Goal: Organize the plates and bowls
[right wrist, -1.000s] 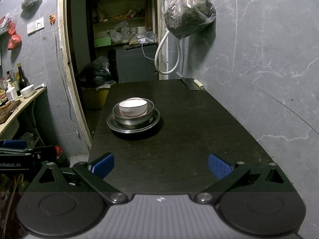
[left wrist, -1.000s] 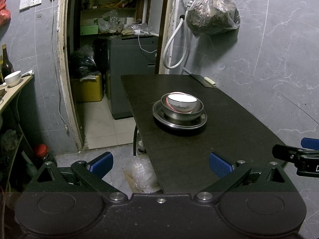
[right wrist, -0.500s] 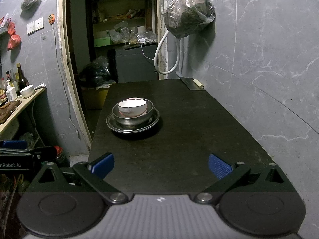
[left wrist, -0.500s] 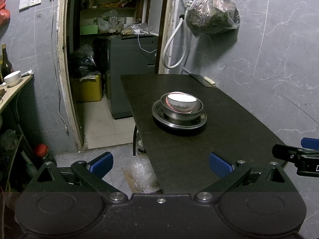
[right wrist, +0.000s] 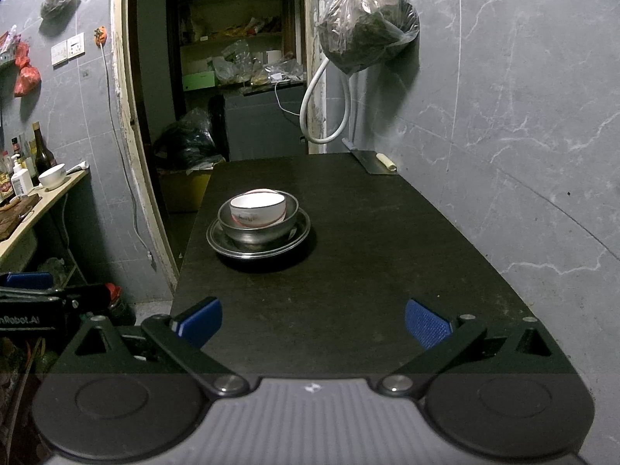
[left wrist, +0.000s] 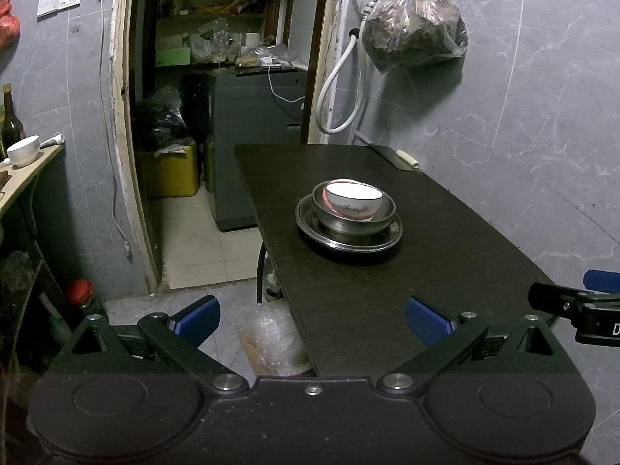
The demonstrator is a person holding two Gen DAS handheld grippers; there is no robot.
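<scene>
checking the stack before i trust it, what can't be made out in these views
- Inside of the steel bowl: both views, hidden by the white ceramic bowl tilted in it.
- Centre of the steel plate: both views, covered by the steel bowl.
- Print on the white bowl: too small to read.

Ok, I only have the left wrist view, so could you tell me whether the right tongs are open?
Observer: Yes, the right tongs are open and empty, over the near end of the table.
Operator: Thank you. Does anything stand left of the bowl on the shelf? My view cuts off there.
Observer: Yes, a white pump bottle stands just left of it.
</scene>
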